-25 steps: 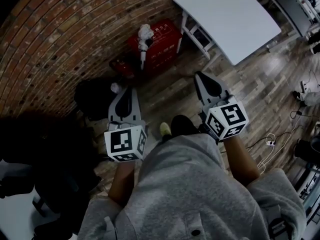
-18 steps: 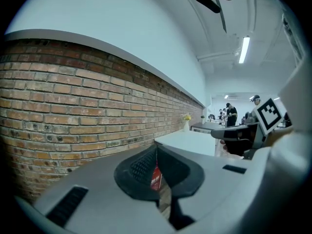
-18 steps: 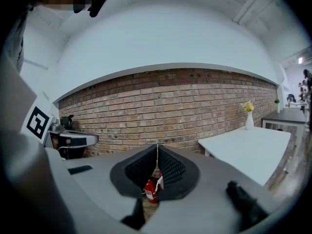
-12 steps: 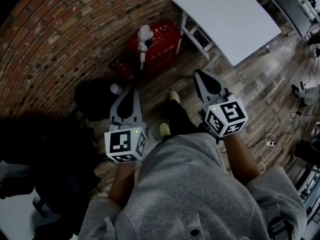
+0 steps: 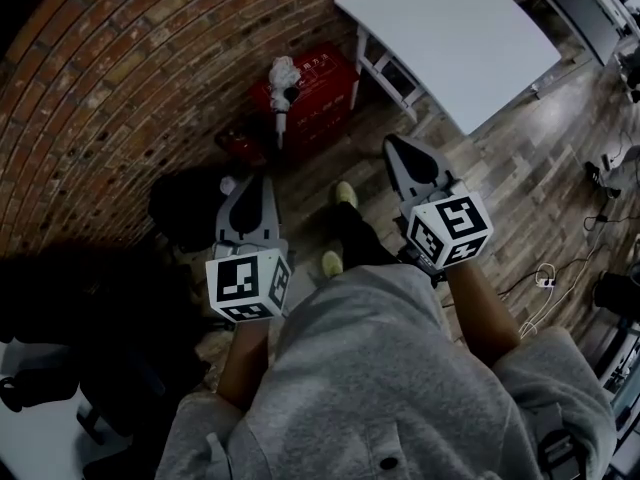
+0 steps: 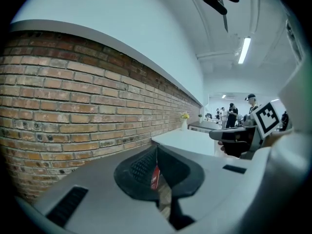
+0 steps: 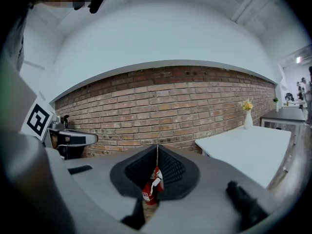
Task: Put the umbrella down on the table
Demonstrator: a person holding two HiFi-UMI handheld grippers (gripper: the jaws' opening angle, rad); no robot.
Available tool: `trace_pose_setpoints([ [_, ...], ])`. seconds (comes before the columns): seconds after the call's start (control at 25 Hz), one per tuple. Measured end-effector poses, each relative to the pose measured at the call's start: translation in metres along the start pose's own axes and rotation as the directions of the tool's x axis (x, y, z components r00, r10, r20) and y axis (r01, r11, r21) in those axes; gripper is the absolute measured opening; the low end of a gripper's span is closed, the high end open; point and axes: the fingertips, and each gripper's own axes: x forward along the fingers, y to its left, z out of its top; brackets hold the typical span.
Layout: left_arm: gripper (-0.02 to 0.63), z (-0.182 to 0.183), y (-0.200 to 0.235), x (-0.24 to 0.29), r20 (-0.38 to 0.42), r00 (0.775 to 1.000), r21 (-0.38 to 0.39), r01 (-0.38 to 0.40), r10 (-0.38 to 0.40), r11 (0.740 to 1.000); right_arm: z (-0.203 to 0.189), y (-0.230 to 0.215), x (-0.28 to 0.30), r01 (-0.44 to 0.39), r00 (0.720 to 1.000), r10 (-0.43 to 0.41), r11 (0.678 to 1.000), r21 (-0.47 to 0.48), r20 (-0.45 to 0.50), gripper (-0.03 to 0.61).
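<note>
A white folded umbrella [image 5: 282, 86] stands against a red box [image 5: 322, 86] at the foot of the brick wall. In the right gripper view the umbrella [image 7: 157, 175] and the red box show only through the slit under the jaws. The white table [image 5: 450, 38] stands to the right of the box. My left gripper [image 5: 250, 190] and my right gripper [image 5: 402, 158] are both held out at waist height, short of the umbrella. Each is shut with nothing between its jaws. In the left gripper view the right gripper's marker cube [image 6: 268, 118] shows at the right.
A black bag [image 5: 190, 203] and a red fire extinguisher [image 5: 240, 146] lie by the wall, left of the box. A vase of flowers [image 7: 248, 115] stands on the table's far end. Cables [image 5: 545, 278] trail over the wood floor at right. A dark chair [image 5: 60, 368] is at lower left.
The person has stepped toward the wall: a shoe has come forward between the grippers, and both grippers have moved a little nearer the red box. Both stay shut.
</note>
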Motion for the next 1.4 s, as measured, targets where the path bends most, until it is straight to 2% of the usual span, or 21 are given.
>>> trace_pose_setpoints([
  [0.68, 0.018, 0.020, 0.040, 0.093, -0.040, 0.999, -0.005, -0.028, 0.028, 1.000, 0.017, -0.036, 0.095, -0.043, 0.998, 0.044, 0.999, 0.012, -0.044, 0.025],
  [1.0, 0.018, 0.040, 0.058, 0.143, -0.052, 0.995, -0.007, -0.085, 0.084, 0.996, 0.033, -0.063, 0.152, -0.094, 0.994, 0.095, 0.995, 0.031, -0.060, 0.025],
  [1.4, 0.018, 0.062, 0.070, 0.173, -0.046, 0.987, -0.014, -0.157, 0.156, 0.988, 0.055, -0.082, 0.195, -0.161, 0.985, 0.163, 0.986, 0.039, -0.051, 0.025],
])
